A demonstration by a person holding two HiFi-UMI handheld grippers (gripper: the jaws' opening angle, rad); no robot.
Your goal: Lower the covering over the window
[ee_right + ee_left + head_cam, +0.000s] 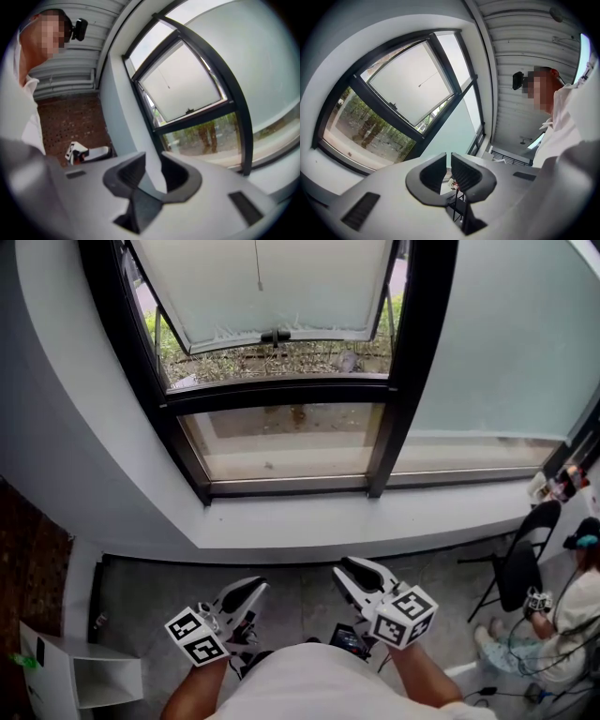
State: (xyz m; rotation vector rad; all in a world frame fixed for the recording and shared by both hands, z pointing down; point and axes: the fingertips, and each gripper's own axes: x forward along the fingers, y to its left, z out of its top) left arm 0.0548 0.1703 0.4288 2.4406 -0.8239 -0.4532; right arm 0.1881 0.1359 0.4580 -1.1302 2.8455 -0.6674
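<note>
Left gripper (255, 587) fingers pressed together, empty; right gripper (347, 568) fingers spread, empty; blind (272, 282) partway down window (281, 442).

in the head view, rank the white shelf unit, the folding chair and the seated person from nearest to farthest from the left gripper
From the left gripper:
1. white shelf unit, low at the left edge, on the gripper's own side.
2. folding chair, well across to the right.
3. seated person, at the far right edge, a little beyond the chair.
</note>
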